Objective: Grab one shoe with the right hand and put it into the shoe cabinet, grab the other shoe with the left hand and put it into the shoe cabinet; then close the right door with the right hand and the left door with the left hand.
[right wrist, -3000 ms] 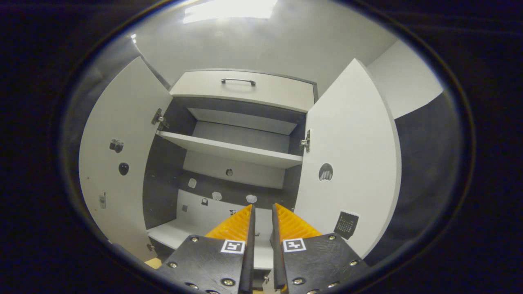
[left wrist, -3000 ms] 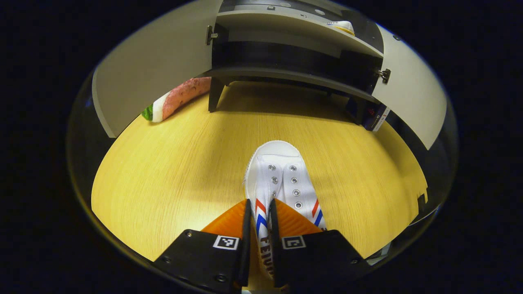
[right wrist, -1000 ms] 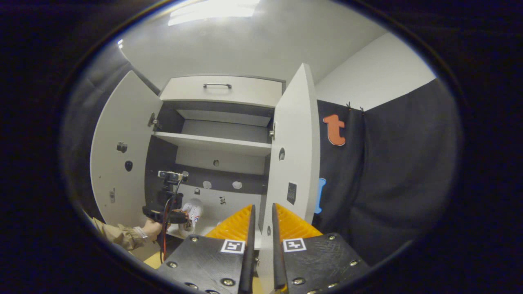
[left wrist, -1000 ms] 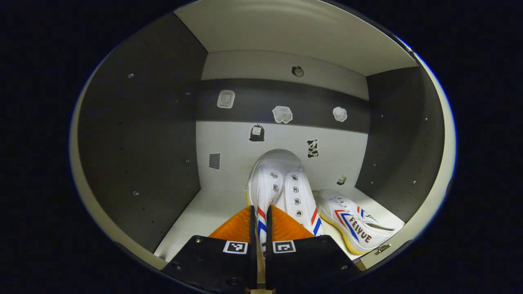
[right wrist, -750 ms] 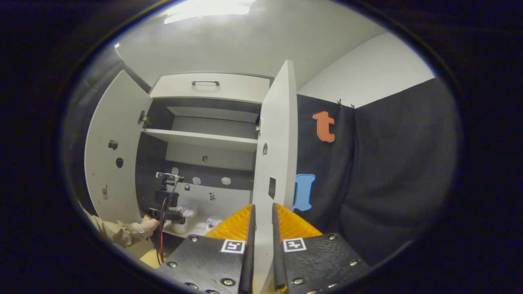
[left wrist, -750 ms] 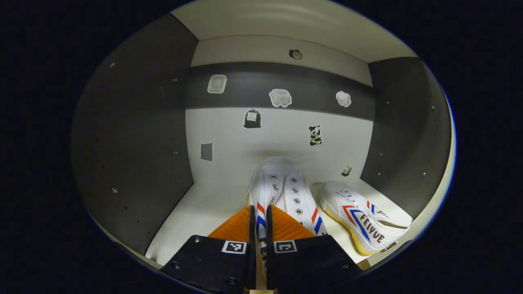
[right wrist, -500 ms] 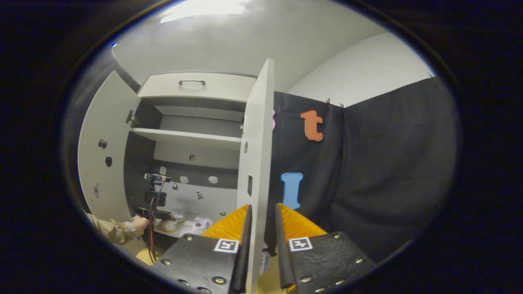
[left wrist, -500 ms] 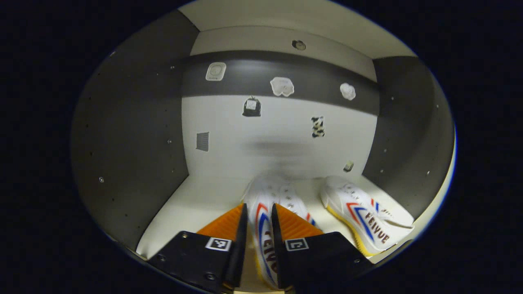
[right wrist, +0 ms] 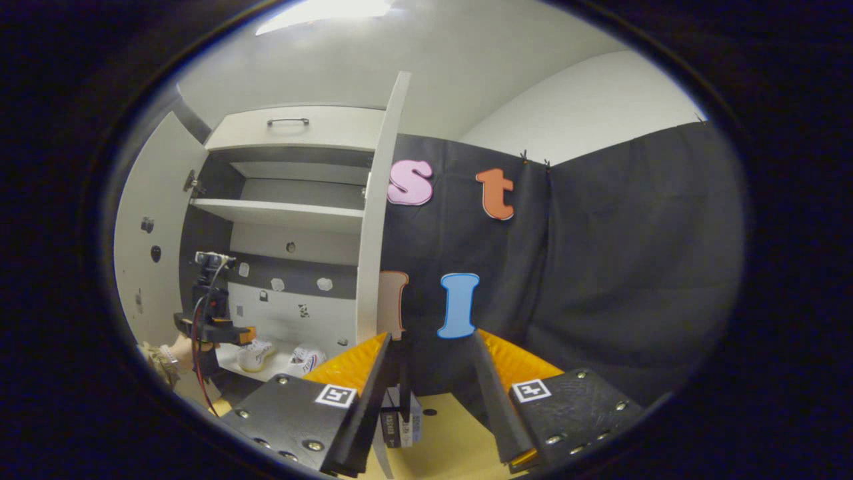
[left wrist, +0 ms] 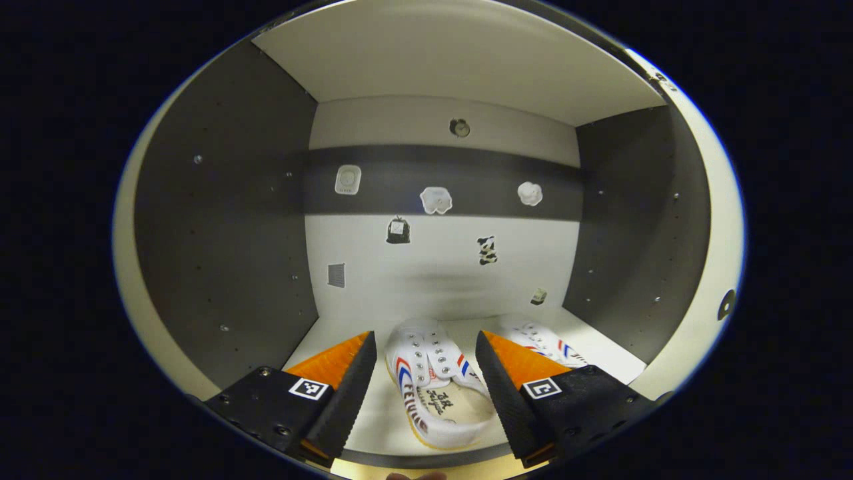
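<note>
Jaws wide on my left gripper (left wrist: 421,352), straddling white sneaker (left wrist: 432,387) resting on cabinet floor (left wrist: 346,343); right gripper (right wrist: 426,352) jaws gaping beside right door (right wrist: 374,220).

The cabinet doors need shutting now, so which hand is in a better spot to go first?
Right. The right gripper is open just beside the right door; the left gripper is inside the cabinet over its shoe.

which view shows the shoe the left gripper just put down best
The left gripper view: the shoe lies close between the open left gripper's fingers on the cabinet floor, eyelets and stripes clear. The right gripper view shows it small and far off.
</note>
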The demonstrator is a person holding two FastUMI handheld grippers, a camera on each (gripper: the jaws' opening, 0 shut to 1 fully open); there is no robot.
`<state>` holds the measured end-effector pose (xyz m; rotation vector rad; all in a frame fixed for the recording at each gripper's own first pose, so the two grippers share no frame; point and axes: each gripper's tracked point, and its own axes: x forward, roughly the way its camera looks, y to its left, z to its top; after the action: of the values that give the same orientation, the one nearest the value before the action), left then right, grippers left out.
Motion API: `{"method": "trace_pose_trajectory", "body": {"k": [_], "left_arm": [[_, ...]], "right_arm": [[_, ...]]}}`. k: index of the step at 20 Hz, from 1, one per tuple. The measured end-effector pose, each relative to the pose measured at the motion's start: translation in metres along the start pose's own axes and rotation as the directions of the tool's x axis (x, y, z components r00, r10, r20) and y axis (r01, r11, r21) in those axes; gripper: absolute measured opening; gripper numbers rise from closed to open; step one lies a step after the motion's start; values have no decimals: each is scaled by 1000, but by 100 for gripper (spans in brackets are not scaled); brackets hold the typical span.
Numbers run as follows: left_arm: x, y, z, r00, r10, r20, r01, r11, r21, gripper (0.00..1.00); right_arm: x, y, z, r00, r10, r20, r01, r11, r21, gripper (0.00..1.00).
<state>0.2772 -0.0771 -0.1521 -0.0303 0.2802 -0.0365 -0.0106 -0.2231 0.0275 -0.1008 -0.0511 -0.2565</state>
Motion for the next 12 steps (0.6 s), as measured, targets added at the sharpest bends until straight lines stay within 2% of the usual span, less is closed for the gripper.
{"method": "trace_pose_trajectory", "body": {"k": [2, 3, 4, 5, 6, 7, 8, 9, 10, 11, 12], "left_arm": [[-26, -6, 16, 999, -13, 37, 13, 1000, 13, 90], [-39, -6, 22, 999, -12, 49, 11, 1000, 21, 90], [-52, -5, 28, 998, -8, 62, 6, 1000, 27, 90], [-64, -3, 34, 997, -3, 73, 1, 1000, 27, 90], [-76, -2, 39, 996, -1, 85, -1, 1000, 22, 90], [-88, -1, 43, 995, 0, 95, -2, 1000, 15, 90], [-101, 1, 47, 994, 5, 106, -6, 1000, 13, 90], [-113, 5, 52, 993, 11, 119, -12, 1000, 12, 90], [-124, 7, 56, 991, 15, 135, -17, 1000, 14, 90], [-135, 10, 61, 989, 19, 148, -22, 1000, 17, 89], [-146, 14, 64, 987, 28, 160, -33, 999, 24, 89]], "right_arm": [[4, 1, -4, 1000, 21, -10, -21, 1000, 17, 63], [4, 2, -3, 999, 32, -6, -32, 999, 29, 69], [5, 3, -4, 999, 43, -12, -42, 998, 39, 69], [4, 6, -4, 998, 58, -11, -58, 997, 49, 63], [4, 10, -4, 997, 77, -9, -77, 996, 48, 63], [4, 17, -3, 995, 101, -7, -100, 994, 45, 69], [2, 21, -2, 994, 113, -4, -113, 993, 35, 66], [1, 27, -1, 992, 129, -3, -129, 991, 27, 57], [-1, 35, 0, 989, 150, -2, -150, 988, 32, 60], [-2, 43, -1, 985, 175, -6, -174, 984, 39, 57], [-3, 53, -1, 979, 204, -6, -203, 978, 52, 63]]}}
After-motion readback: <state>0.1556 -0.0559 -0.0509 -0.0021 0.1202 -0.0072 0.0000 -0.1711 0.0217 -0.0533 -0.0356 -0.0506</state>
